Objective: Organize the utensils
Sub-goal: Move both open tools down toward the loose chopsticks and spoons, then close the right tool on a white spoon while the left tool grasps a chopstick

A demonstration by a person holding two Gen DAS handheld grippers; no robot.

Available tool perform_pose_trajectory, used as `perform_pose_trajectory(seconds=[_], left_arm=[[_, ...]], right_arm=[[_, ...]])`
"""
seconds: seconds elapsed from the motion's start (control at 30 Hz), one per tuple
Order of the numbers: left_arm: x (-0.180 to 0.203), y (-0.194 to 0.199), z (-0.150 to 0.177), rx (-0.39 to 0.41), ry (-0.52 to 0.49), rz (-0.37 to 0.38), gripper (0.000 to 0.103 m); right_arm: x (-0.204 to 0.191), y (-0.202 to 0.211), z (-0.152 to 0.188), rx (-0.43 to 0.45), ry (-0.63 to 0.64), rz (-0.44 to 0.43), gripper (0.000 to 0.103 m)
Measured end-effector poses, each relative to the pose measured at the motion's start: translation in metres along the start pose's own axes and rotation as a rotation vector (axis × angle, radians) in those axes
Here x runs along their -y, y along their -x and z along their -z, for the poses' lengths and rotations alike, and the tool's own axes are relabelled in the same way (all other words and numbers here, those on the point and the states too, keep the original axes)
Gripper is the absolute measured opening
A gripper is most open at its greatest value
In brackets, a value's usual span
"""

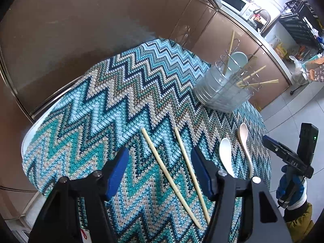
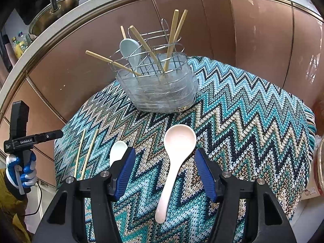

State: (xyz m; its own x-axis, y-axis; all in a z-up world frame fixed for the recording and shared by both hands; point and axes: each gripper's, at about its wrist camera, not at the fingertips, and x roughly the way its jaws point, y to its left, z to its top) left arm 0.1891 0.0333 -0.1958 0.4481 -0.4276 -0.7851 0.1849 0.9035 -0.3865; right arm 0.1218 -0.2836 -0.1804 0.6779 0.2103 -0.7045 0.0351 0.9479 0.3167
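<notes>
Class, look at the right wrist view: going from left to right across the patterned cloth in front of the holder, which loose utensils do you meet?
Two chopsticks → white spoon → pink spoon.

You have a zigzag cloth (image 2: 232,109) in teal, navy, beige and white on the bench. Pale pink spoon (image 2: 172,162), white spoon (image 1: 225,156), light blue spoon (image 2: 129,50), tan chopsticks (image 1: 172,178). Your gloves (image 2: 22,172) are blue and white; cabinets (image 2: 253,30) copper-brown.
</notes>
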Motion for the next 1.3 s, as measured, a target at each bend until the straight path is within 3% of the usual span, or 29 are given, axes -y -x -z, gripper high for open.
perform_pose_trajectory(seconds=[0.37,1.03,1.3], left_arm=[[-0.001,-0.027,-0.008,-0.086,0.045,-0.003,0.05],[-0.011,-0.068,-0.018,-0.231,0.097,-0.011,0.016],[-0.015,-0.076,-0.021,-0.257,0.12,-0.014,0.01]], right_arm=[[0.007,-0.013,-0.003,-0.042,-0.008,-0.001,0.056],[0.025,-0.034,-0.007,-0.086,-0.001,0.017,0.053],[0.034,-0.044,-0.019,-0.106,0.002,0.012,0.053]])
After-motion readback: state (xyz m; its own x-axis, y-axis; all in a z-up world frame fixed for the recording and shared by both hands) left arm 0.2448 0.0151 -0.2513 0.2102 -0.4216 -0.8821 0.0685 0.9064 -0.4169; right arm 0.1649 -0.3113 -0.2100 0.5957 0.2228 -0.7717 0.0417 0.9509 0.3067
